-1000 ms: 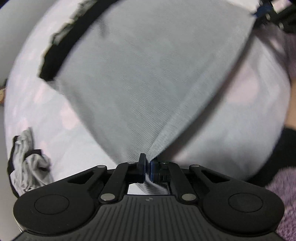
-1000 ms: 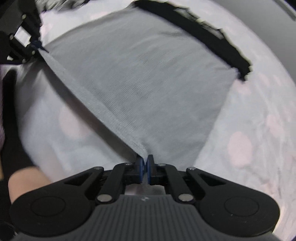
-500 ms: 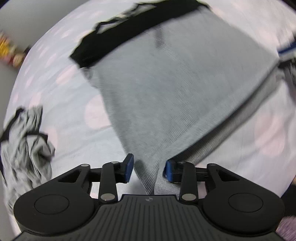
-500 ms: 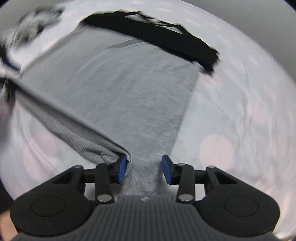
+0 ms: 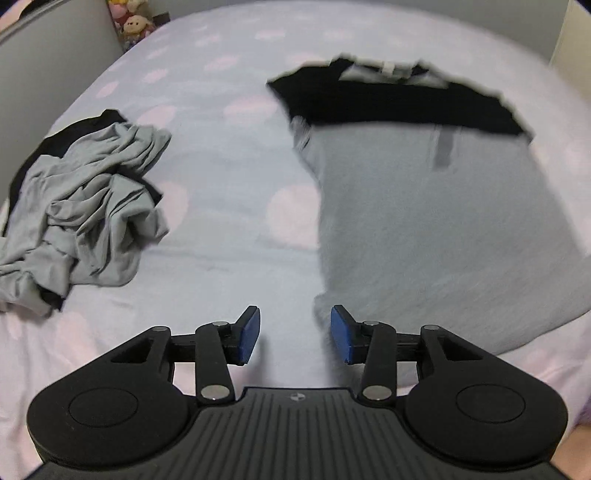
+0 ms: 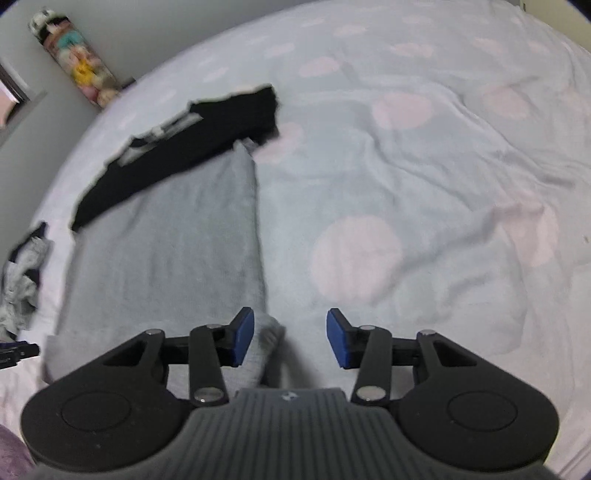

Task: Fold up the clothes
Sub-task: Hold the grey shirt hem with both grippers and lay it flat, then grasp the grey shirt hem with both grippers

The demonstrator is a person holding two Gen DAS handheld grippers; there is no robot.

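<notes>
Seen from the left wrist, a grey T-shirt with a black shoulder panel (image 5: pixel 424 206) lies spread flat on a pale blue bedsheet dotted with pink circles (image 5: pixel 229 221), its black collar end farthest from the camera and its lower hem nearest. The left gripper (image 5: pixel 294 334) hangs over the sheet at the shirt's near left corner, its blue-padded jaws apart and opening, with only bare sheet between them; the shirt's corner lies just beside the right-hand pad, not pinched. To the left, well apart from the flat shirt, a crumpled grey and black garment (image 5: pixel 85 206) sits in a heap. Plush toys (image 5: pixel 135 20) stand beyond the far left edge of the bed, against a grey wall. Seen from the right wrist, the same T-shirt (image 6: pixel 162 251) runs away up the left half of the picture, black panel at the far end. The right gripper (image 6: pixel 290 338) hovers at the shirt's near right corner, jaws parted and opening; a fold of grey fabric bunches up just beside the left-hand pad, free of any grip. The crumpled garment (image 6: pixel 22 284) shows at the far left edge, and the rumpled sheet (image 6: pixel 424 221) fills the right half.
</notes>
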